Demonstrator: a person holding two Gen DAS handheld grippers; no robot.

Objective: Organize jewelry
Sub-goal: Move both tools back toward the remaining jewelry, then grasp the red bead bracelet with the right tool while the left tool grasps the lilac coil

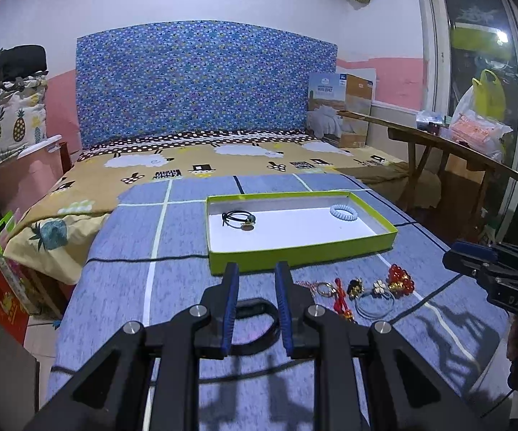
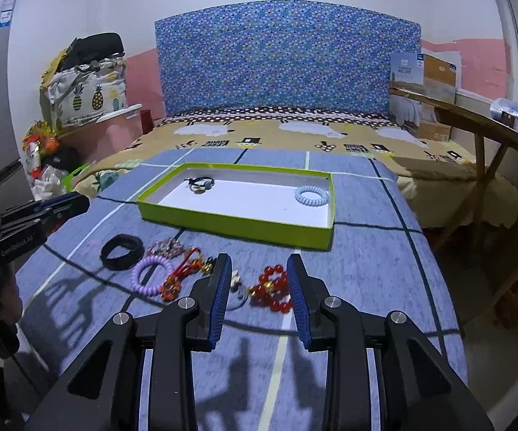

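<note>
A shallow green tray [image 1: 295, 253] [image 2: 237, 228] with a white floor lies on the blue checked cloth. Inside it are a black hair tie with a charm [image 1: 239, 219] [image 2: 199, 183] and a pale spiral hair tie [image 1: 343, 211] [image 2: 312, 194]. On the cloth in front lie a black band [image 1: 255, 319] [image 2: 121, 247], a purple spiral tie [image 2: 149, 276], a red knot charm [image 2: 183, 269] and a red bead bracelet [image 1: 399, 280] [image 2: 273, 287]. My left gripper [image 1: 257, 273] [image 2: 79, 203] hovers open above the black band. My right gripper [image 2: 259, 262] [image 1: 451, 251] is open over the red beads, holding nothing.
The bed runs back to a blue patterned headboard [image 1: 205, 79]. A wooden bench [image 2: 474, 118] stands along the right side, with a cardboard box [image 1: 341, 107] behind it. Pineapple-print bags [image 2: 86, 97] and clutter are stacked at the left. The cloth drops off at both side edges.
</note>
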